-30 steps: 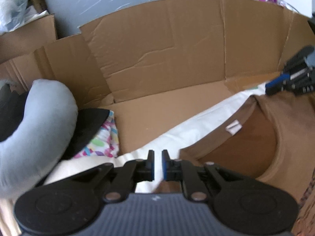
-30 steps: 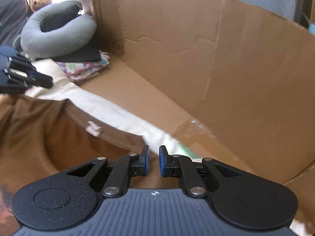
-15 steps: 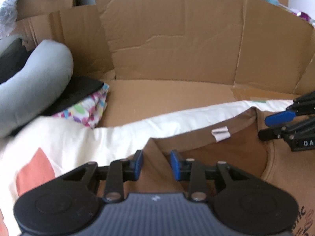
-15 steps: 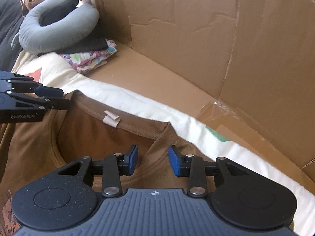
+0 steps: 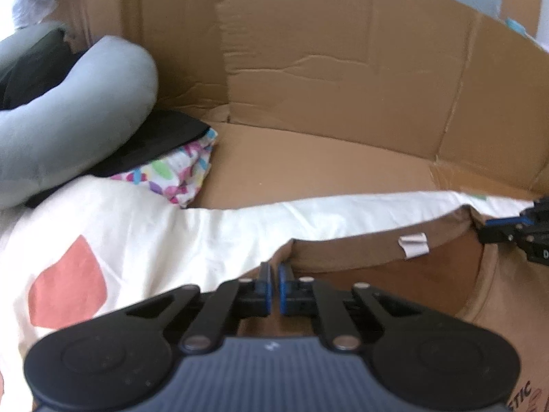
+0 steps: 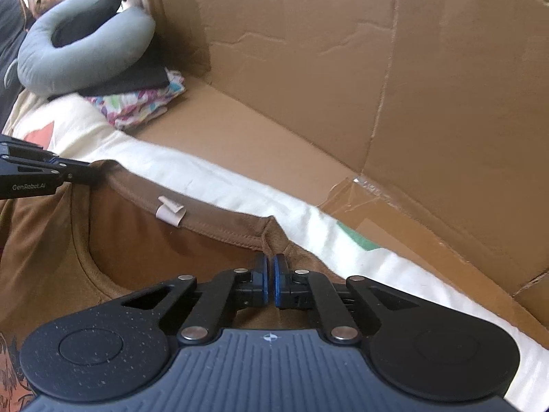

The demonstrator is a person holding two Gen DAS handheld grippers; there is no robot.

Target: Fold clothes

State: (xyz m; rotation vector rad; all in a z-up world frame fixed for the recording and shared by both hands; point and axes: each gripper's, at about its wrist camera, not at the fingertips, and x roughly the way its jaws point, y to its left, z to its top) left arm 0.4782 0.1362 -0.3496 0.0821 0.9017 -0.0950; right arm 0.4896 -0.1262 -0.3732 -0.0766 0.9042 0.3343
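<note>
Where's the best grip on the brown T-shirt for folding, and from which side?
At the two shoulder seams where the collar ends on the brown T-shirt, coming in from the hem side toward the neckline. The left gripper and right gripper are shut there; the ribbed collar gives a firm, symmetric edge.

Left hand-held gripper (image 5: 274,286) seen clamped on collar edge of brown shirt (image 5: 394,274), spread over cream sheet (image 5: 171,237); right hand-held gripper (image 5: 507,228) glimpsed at far collar.

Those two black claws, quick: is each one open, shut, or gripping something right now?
Left gripper: shut on the brown T-shirt, at its shoulder beside the collar.
Right gripper: shut on the same shirt, at the other shoulder.
</note>
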